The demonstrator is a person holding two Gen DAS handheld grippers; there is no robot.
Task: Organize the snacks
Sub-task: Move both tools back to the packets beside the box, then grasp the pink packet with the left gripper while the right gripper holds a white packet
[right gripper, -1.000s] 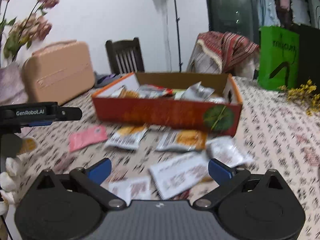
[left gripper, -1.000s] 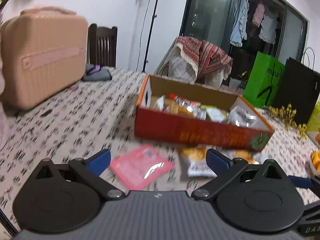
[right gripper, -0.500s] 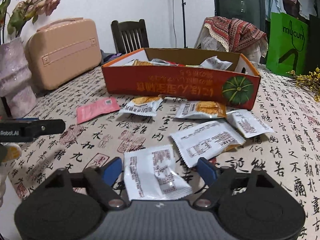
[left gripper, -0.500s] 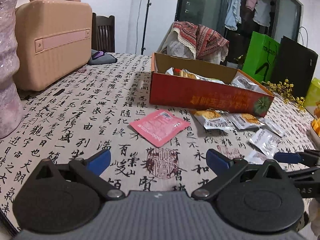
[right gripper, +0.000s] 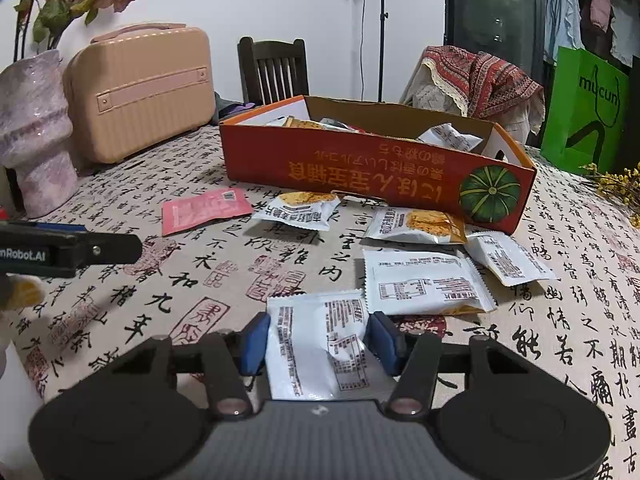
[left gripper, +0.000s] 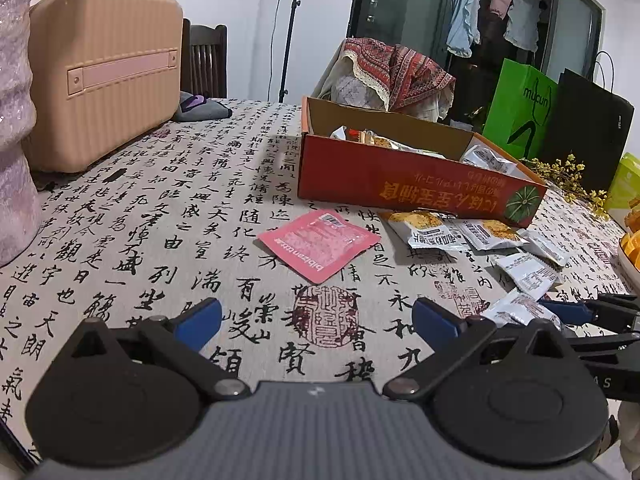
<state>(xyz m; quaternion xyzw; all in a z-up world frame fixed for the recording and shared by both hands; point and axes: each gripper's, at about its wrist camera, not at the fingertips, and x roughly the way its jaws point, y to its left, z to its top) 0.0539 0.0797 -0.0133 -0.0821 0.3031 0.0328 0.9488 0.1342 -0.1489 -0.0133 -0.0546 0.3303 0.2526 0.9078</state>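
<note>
An open red cardboard box with several snack packets inside stands mid-table. Several white packets lie in front of it, among them a large one. A pink packet lies left of them. My right gripper has closed its blue pads on the nearest white packet, which still lies on the tablecloth. My left gripper is open and empty, low over the cloth, short of the pink packet. The right gripper also shows at the right edge of the left wrist view.
A beige hard case and a pink vase stand at the left. A chair, a green bag and a black bag are behind. Yellow flowers lie right of the box.
Both grippers came down and closer to the table. The right gripper's fingers closed in from wide open onto the nearest white packet. The left gripper stayed open.
</note>
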